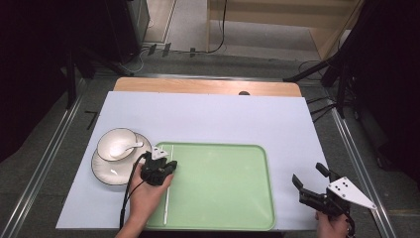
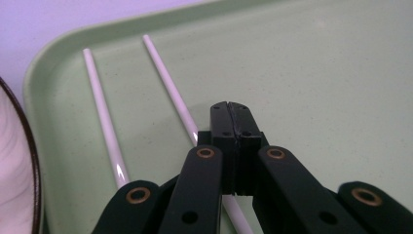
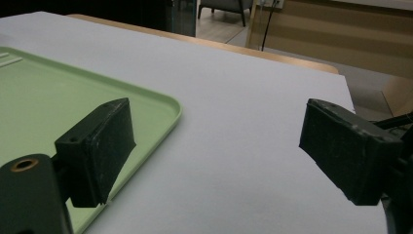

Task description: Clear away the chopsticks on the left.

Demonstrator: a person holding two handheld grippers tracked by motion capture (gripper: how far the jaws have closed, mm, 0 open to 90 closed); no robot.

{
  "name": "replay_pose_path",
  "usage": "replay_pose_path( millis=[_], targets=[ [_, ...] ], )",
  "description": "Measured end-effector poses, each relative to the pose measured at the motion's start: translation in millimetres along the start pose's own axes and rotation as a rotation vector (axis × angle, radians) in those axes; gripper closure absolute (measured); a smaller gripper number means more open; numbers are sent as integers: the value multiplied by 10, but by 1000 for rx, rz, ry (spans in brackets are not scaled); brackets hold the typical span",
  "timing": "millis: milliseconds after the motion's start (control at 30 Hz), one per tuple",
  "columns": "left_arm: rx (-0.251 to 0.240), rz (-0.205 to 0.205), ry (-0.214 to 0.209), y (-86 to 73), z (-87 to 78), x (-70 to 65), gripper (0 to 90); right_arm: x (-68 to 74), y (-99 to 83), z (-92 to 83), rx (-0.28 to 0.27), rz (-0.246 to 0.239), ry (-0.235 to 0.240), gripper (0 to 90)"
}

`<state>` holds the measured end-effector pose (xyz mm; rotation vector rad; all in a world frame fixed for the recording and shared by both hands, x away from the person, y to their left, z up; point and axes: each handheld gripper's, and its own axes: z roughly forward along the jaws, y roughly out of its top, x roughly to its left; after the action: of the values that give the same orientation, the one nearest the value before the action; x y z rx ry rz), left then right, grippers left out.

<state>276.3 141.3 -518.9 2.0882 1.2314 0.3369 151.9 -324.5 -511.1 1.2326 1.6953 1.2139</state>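
A light green tray (image 1: pixel 218 145) lies in the middle of the white table cover. Two thin white chopsticks (image 2: pixel 104 122) rest along its left side, nearly parallel. My left gripper (image 1: pixel 168 166) hovers low over them, and its jaws (image 2: pixel 229 109) are shut with the pads pressed together. The nearer chopstick (image 2: pixel 170 83) runs diagonally under the jaws and comes out again below them; it lies on the tray, not between the pads. My right gripper (image 1: pixel 308 173) sits off the tray's right edge, open, with nothing between its fingers (image 3: pixel 97 146).
A white bowl (image 1: pixel 116 144) with a white spoon (image 1: pixel 130 148) stands on a dark-rimmed plate (image 1: pixel 106 173) just left of the tray; the plate's rim (image 2: pixel 29 146) is close to my left gripper. The table's wooden far edge (image 1: pixel 208 87) borders the cover.
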Motion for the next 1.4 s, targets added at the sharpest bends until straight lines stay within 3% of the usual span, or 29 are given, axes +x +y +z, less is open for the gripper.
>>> replay_pose_path(
  millis=[133,200,233,267,300,400,467,533,600,733,933,1400],
  targets=[
    [-38,10,-34,6,-63,3,834,3,1,-2,-1,-4,3,128],
    [-69,25,-60,13,-123,14,749,-1,1,-5,-2,-3,2,129],
    [-117,32,-104,12,-196,37,655,-8,0,-7,-2,-3,2,129],
    [-117,32,-104,12,-196,37,600,-8,0,-7,-2,-3,2,129],
    [-136,29,-123,9,-229,51,600,-10,-1,-8,-1,-1,0,129],
    [-194,11,-192,-3,-341,106,370,-13,-3,-10,-1,2,-1,128],
    [-225,37,-222,-19,-418,125,113,-15,-3,-12,0,1,-2,128],
    [-241,49,-246,-36,-488,142,0,-17,-3,-13,-1,3,-4,129],
    [-258,44,-249,-58,-552,162,0,-20,-4,-14,0,5,-5,129],
    [-287,78,-245,-142,-671,209,0,-25,-5,-19,-1,6,-6,129],
    [-321,97,-216,-286,-832,322,0,-37,-7,-26,-4,10,-12,128],
    [-323,72,-154,-561,-1055,630,0,-38,-9,-16,1,11,-15,129]
  ],
)
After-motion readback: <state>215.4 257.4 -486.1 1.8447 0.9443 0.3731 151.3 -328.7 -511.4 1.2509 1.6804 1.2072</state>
